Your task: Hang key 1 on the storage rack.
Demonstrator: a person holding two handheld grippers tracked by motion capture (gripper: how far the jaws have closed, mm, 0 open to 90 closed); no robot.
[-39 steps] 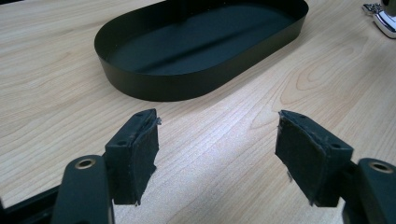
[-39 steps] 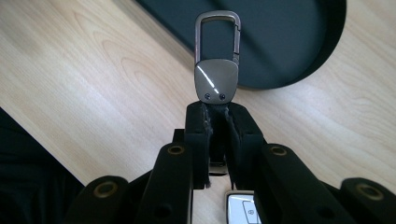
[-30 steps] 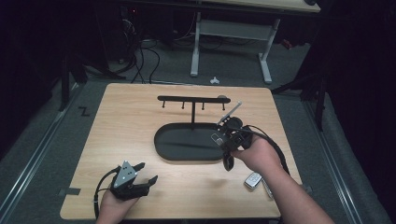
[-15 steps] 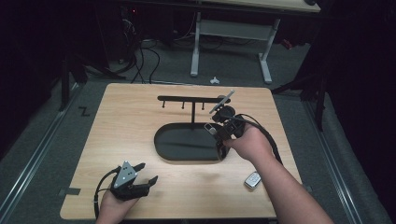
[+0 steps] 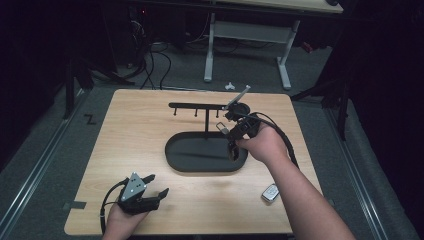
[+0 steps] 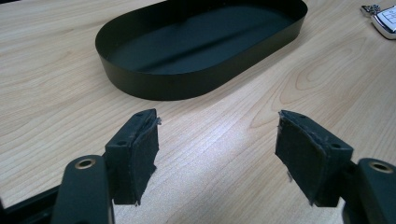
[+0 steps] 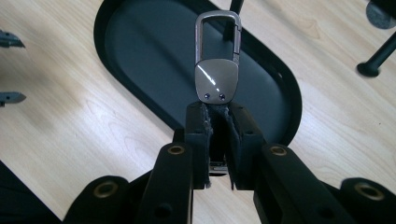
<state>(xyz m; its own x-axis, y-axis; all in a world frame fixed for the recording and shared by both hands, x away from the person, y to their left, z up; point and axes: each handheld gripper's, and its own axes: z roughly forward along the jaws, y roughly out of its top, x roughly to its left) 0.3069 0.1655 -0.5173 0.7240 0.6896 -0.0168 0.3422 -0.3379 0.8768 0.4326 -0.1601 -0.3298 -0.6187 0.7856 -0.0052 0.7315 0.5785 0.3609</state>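
Keychain [image 7: 217,70] clamped by its strap end between the closed pads of the right hand-held gripper [image 7: 217,116], carabiner clip pointing outward, held in the air above the black oval tray [image 7: 140,70]. Hook rack [image 5: 200,106] stands on the tray; its pegs look bare. Judgement: pickup done, hanging on a peg not yet done. Left hand-held gripper [image 6: 217,149] rests near the front edge of the table [image 5: 140,145], jaws wide apart, empty. Car key fob [image 5: 270,192] lies apart, untouched.
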